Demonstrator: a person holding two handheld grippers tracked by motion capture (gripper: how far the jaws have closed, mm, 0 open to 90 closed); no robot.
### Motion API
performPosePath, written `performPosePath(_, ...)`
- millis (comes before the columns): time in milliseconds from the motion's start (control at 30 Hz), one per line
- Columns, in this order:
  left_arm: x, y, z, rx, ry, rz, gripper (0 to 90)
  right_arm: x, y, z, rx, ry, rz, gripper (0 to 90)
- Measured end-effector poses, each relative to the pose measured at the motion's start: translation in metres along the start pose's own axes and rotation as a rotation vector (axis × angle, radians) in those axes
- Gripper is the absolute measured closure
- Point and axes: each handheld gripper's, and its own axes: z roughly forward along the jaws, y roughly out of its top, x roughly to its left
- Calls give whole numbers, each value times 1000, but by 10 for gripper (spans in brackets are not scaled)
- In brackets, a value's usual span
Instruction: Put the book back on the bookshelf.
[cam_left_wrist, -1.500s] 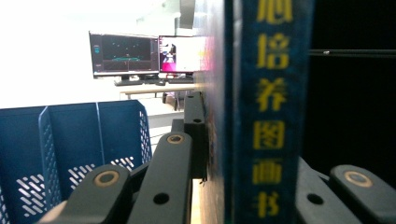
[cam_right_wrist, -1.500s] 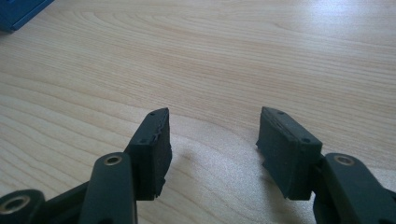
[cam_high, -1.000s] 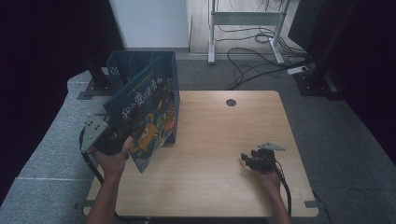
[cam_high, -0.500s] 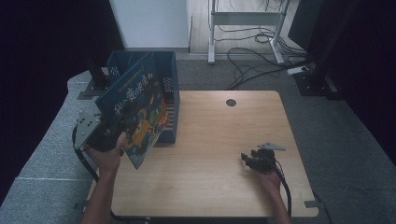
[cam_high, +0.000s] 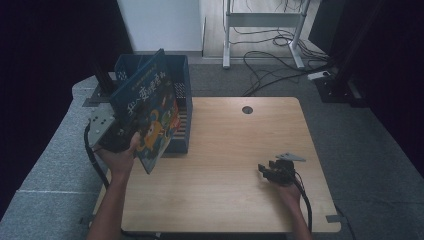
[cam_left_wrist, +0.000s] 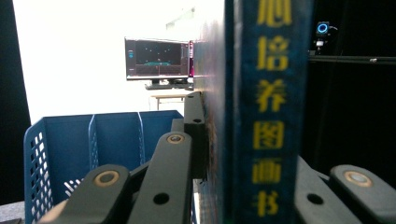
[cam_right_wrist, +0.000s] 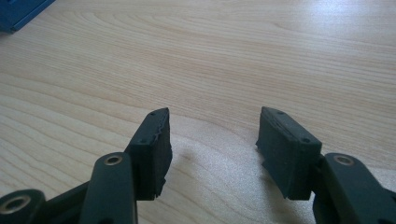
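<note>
A blue picture book with a colourful cover and yellow lettering on its spine is held up, tilted, in front of a blue slotted crate. My left gripper is shut on the book's lower left edge. In the left gripper view the jaws clamp the book edge-on, with the crate behind. My right gripper rests low over the wooden table at the right. It stands open, with bare wood between its pads.
The crate stands on the table's back left part and has upright dividers. A round cable hole sits near the far edge. Beyond the table are a desk frame and floor cables. A monitor shows far off.
The left hand has shifted the book slightly left and up, with its lower corner farther off the table. The right gripper has stayed put.
</note>
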Motion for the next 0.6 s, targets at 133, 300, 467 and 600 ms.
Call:
performPosePath(133,1,1,6,1,7,-5,821,0,0,0,-1,4,2,433)
performPosePath(300,2,1,14,7,16,1,821,0,0,0,0,3,1,435)
performPosePath(467,1,1,21,16,9,6,821,0,0,0,0,3,1,435)
performPosePath(600,1,1,25,15,13,8,821,0,0,0,0,3,-1,435)
